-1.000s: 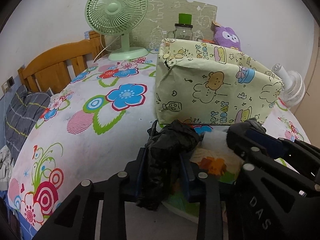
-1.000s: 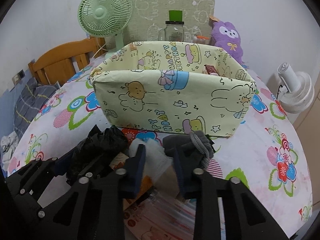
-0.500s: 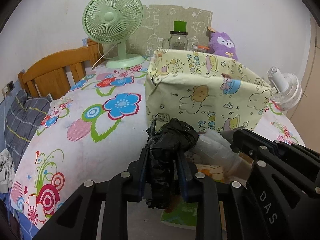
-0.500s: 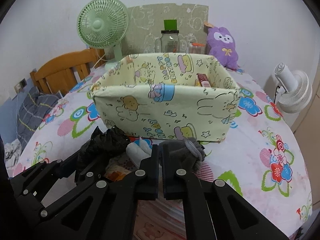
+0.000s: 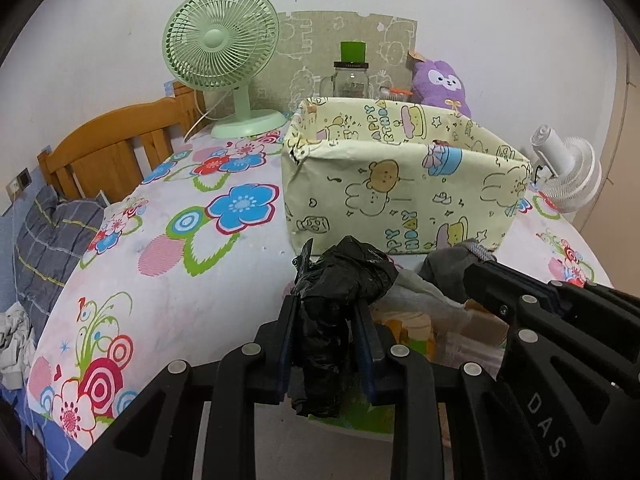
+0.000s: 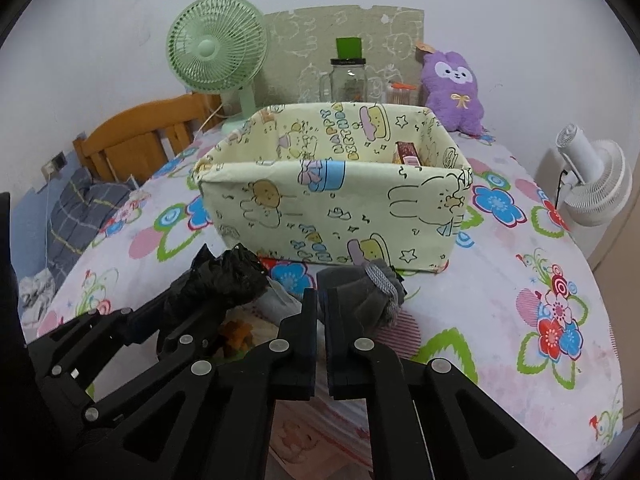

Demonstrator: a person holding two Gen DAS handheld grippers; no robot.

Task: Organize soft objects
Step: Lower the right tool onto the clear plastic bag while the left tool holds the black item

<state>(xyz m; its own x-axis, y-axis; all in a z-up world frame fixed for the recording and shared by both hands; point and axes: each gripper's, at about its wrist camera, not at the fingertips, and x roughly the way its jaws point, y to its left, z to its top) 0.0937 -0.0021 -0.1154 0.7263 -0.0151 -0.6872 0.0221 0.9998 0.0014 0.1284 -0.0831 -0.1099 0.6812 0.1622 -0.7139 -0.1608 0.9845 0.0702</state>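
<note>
My left gripper (image 5: 326, 314) is shut on a crumpled black plastic bag (image 5: 340, 280), which bulges out above the fingers. The bag also shows in the right wrist view (image 6: 224, 280). My right gripper (image 6: 320, 300) has its jaws pressed together. A rolled grey sock (image 6: 366, 294) sits at the fingertips, and its near edge runs into the closed jaws. In the left wrist view the sock (image 5: 450, 258) rests at that gripper's tip. The yellow cartoon-print box (image 6: 332, 216) stands open just beyond both grippers. A white plastic bag (image 5: 416, 294) lies between them.
The flowered tablecloth (image 5: 160, 240) covers the table. At the back stand a green fan (image 5: 224, 60), a glass jar (image 6: 348, 80) and a purple plush (image 6: 454, 88). A white fan (image 6: 596, 184) is at the right edge. A brown packet (image 6: 407, 153) lies in the box. Snack packets lie under the grippers.
The right jaws were open a second ago and have closed at the sock's edge. Both grippers have drawn back slightly from the box. The left still holds the black bag.
</note>
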